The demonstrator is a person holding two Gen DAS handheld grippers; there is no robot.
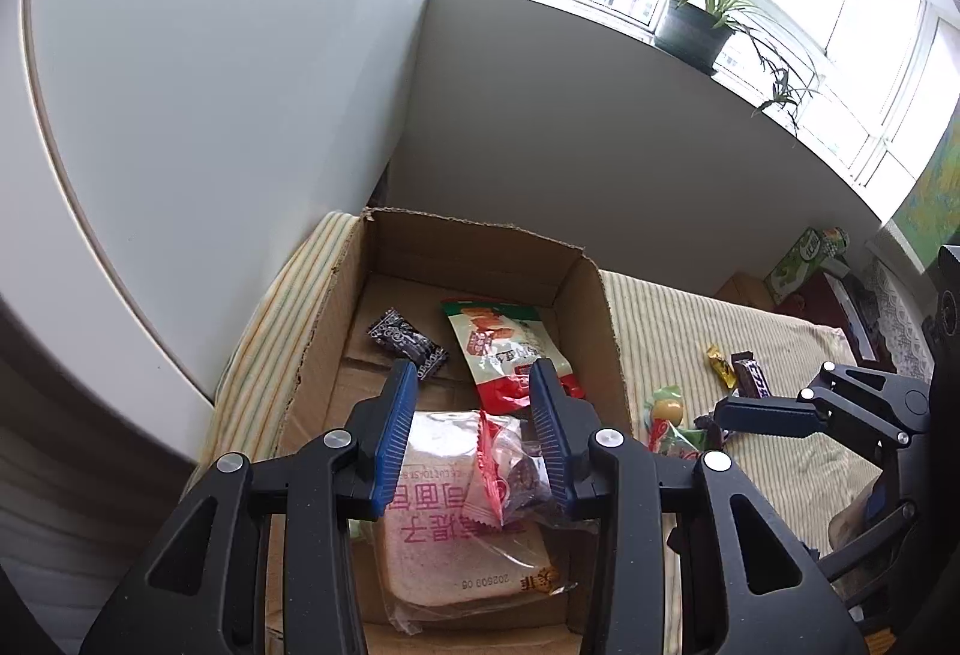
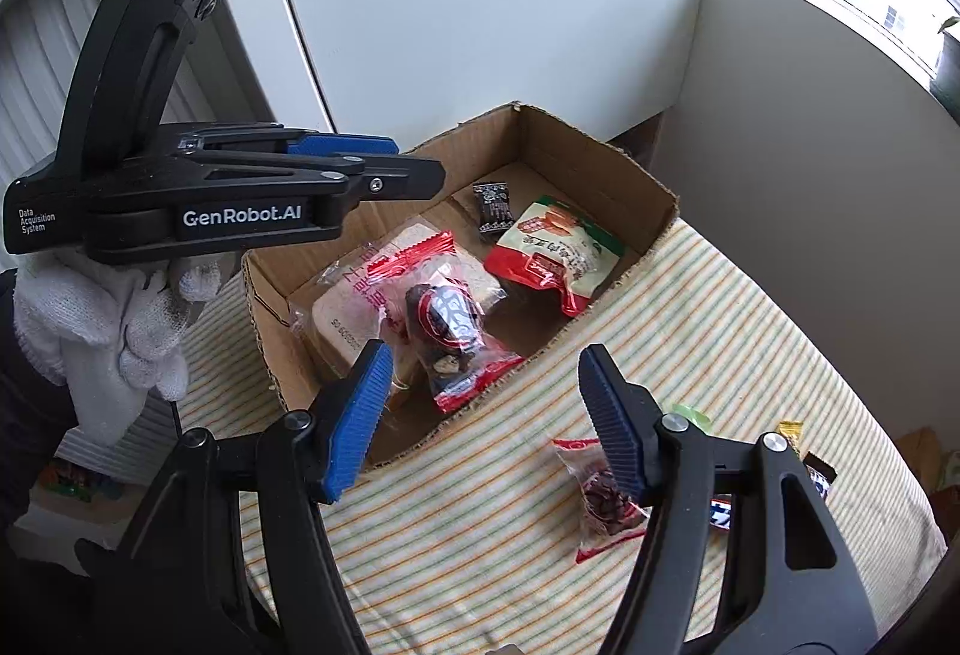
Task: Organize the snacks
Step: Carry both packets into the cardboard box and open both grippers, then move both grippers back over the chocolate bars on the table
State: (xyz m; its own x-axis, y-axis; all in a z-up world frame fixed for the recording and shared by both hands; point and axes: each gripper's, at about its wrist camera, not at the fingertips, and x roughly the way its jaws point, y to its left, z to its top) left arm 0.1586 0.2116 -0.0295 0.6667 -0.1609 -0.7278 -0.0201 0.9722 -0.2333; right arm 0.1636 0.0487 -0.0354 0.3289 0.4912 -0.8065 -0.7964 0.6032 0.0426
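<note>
An open cardboard box [image 1: 480,247] [image 2: 600,162] on a striped cloth holds a bread slice pack [image 1: 462,547] [image 2: 348,307], a clear red-edged snack packet [image 1: 510,475] [image 2: 450,331] on top of it, a red-green pouch [image 1: 510,349] [image 2: 552,253] and a black candy [image 1: 408,343] [image 2: 493,205]. My left gripper [image 1: 474,379] [image 2: 420,162] is open and empty above the box. My right gripper [image 2: 480,361] [image 1: 720,412] is open and empty over the cloth, beside a small red snack packet [image 2: 606,499].
Loose snacks lie on the striped cloth [image 1: 690,331] right of the box: a yellow candy [image 1: 720,364], a dark bar [image 1: 753,376] and a green-wrapped sweet [image 1: 666,409]. A white wall stands left, a windowsill with a potted plant [image 1: 696,30] behind.
</note>
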